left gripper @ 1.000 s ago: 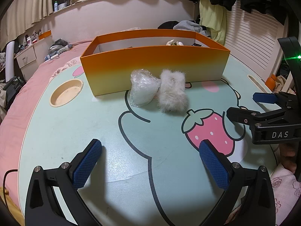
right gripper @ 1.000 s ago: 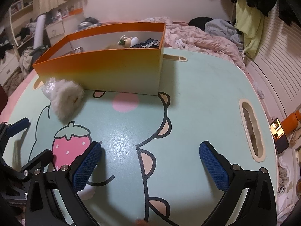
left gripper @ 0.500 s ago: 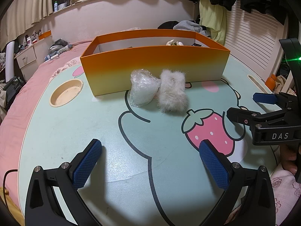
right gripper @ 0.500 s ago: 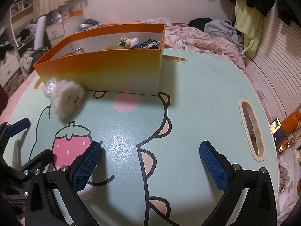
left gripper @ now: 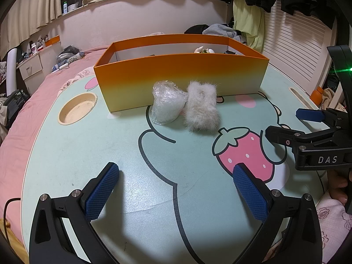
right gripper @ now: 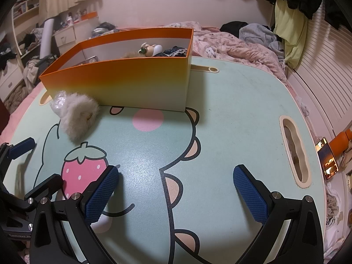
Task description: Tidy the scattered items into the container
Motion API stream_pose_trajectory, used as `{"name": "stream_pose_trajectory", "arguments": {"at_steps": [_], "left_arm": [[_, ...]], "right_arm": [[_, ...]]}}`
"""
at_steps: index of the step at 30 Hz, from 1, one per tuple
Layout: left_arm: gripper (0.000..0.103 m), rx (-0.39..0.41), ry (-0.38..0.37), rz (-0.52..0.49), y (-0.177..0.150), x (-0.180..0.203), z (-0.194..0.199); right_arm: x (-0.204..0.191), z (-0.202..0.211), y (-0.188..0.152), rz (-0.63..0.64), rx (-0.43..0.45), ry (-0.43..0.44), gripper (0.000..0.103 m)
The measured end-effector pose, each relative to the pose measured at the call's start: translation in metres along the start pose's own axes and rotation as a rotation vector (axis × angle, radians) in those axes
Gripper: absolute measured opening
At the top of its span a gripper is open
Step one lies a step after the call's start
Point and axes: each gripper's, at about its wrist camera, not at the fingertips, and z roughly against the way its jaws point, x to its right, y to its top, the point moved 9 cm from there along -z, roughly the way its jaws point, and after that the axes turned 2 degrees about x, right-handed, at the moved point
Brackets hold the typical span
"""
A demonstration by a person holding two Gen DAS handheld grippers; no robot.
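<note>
Change: almost none vs 1 s ago. Both views match the earlier ones; right view shifted a hair, nothing on the table moved.
Meaning for task: no progress in this stretch. Looks like a pause or line-up before the next pick, but that's a guess.
Left hand-held gripper: jaws spread wide, nothing between them. Low over the near part of the table, pointing fwd at the two loose items, well short of them.
Right hand-held gripper: also wide, empty. Low over the table, aimed past the box corner toward bare table; items sit off to its left.
Gripper spacing: right one shows at the right edge of the left view, beside the strawberry print. Near each other, not touching.
Plastic bag: crinkled clear bag, on the table just in front of the box's long wall, touching the fluffy item on its right.
Fluffy item: white furry thing, lying flat, just beside the box wall; contact w/ the wall can't be told. A small tag shows on it in the right view.
Orange box: the container, open top, far side of the table. Already holds a small toy figure and dark cloth at one end.
Left to do: bag + fluffy item are outside the box.
Likely next: left gripper is better placed for either; must go fwd, close, lift over the wall.
</note>
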Motion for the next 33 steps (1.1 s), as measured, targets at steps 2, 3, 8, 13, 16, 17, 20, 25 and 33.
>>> {"name": "stream_pose_trajectory", "arguments": {"at_steps": [2, 3, 8, 13, 16, 17, 20, 25, 33], "left_arm": [[0.103, 0.0, 0.0, 0.0, 0.0001, -0.0001, -0.0001], [0.103, 0.0, 0.0, 0.0, 0.0, 0.0, 0.0], [0.103, 0.0, 0.0, 0.0, -0.0001, 0.0001, 0.0001], [0.103, 0.0, 0.0, 0.0, 0.0001, 0.0, -0.0002], [0.103, 0.0, 0.0, 0.0, 0.0001, 0.0, -0.0002], [0.103, 0.0, 0.0, 0.0, 0.0001, 0.0, -0.0003], [0.103, 0.0, 0.0, 0.0, 0.0001, 0.0001, -0.0003], [0.103, 0.0, 0.0, 0.0, 0.0004, 0.0006, -0.0003], [0.103, 0.0, 0.0, 0.0, 0.0006, 0.0013, -0.0004]], "right_arm": [[0.0002, 0.0011, 0.0004, 0.0, 0.002, -0.001, 0.103], [0.0003, 0.0017, 0.0006, 0.0, 0.002, -0.001, 0.103], [0.0, 0.0023, 0.0015, -0.002, 0.003, -0.002, 0.103], [0.0002, 0.0023, 0.0013, -0.002, 0.004, -0.002, 0.103], [0.0003, 0.0024, 0.0013, -0.001, 0.004, -0.001, 0.103], [0.0003, 0.0025, 0.0013, -0.001, 0.004, -0.002, 0.103], [0.0003, 0.0025, 0.0011, -0.001, 0.004, -0.002, 0.103], [0.0003, 0.0026, 0.001, -0.001, 0.004, -0.002, 0.103], [0.0003, 0.0028, 0.0008, -0.001, 0.004, -0.002, 0.103]]}}
